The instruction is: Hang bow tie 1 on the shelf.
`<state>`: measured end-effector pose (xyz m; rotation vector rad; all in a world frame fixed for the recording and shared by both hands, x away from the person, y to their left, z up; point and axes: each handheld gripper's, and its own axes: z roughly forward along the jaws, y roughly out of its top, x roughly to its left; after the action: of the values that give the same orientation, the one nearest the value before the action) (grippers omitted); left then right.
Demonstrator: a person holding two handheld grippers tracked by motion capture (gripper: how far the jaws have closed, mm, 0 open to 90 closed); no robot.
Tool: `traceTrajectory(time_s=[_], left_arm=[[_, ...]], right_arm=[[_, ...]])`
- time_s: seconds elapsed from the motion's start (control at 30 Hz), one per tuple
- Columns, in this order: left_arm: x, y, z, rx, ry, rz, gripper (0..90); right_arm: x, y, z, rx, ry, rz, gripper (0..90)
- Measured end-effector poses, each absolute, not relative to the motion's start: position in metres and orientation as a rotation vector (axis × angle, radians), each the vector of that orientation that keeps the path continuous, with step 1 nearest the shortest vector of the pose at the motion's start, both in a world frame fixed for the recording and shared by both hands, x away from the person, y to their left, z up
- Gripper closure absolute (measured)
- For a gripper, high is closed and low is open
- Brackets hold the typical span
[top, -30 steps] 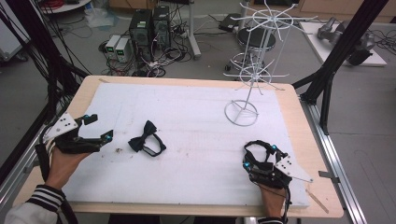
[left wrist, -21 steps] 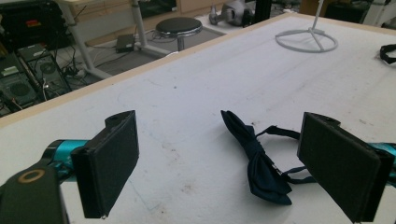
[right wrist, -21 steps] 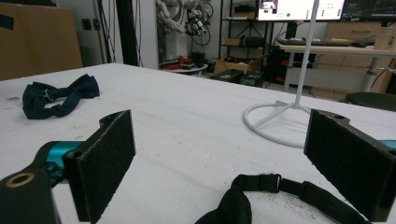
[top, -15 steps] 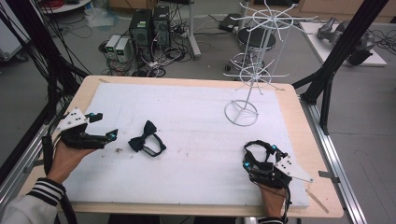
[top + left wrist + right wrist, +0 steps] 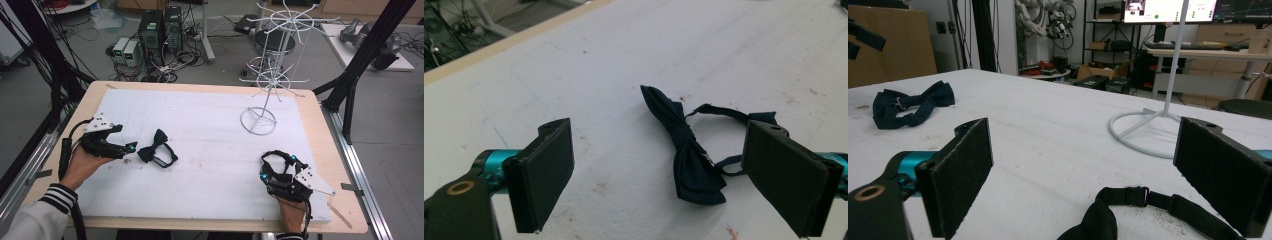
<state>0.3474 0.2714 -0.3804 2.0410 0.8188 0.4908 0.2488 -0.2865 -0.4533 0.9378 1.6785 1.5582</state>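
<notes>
A dark navy bow tie (image 5: 156, 152) lies flat on the white mat, left of centre. My left gripper (image 5: 125, 138) is just left of it, pointing at it, jaws open. In the left gripper view the bow tie (image 5: 686, 150) lies on the mat ahead, between the lines of the open jaws (image 5: 661, 150), its strap looping towards the right jaw. My right gripper (image 5: 276, 168) rests open near the front right. A black strap with a buckle (image 5: 1148, 197) lies on the mat between its jaws (image 5: 1083, 165), untouched by either.
A white wire display stand (image 5: 258, 121) rises from a ring base at the back right of the mat, with spoked tiers higher up. The stand's base (image 5: 1148, 125) is ahead of the right gripper. The wooden table edge (image 5: 320, 150) borders the mat.
My left gripper has moved right across the mat, closing on the bow tie. The right gripper and the bow tie have stayed put.
</notes>
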Motion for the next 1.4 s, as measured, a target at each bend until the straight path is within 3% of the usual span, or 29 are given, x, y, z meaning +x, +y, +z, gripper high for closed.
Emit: traceTrajectory(time_s=[0.7,1.4], left_arm=[[0.373,0.243,-0.401,2.262,0.846,0.237,23.8],[0.377,0.242,-0.413,2.333,0.901,0.142,35.1]], right_arm=[[0.249,-0.287,-0.453,0.938,1.674,1.565,8.1],[0.249,-0.287,-0.453,0.935,1.674,1.56,8.1]])
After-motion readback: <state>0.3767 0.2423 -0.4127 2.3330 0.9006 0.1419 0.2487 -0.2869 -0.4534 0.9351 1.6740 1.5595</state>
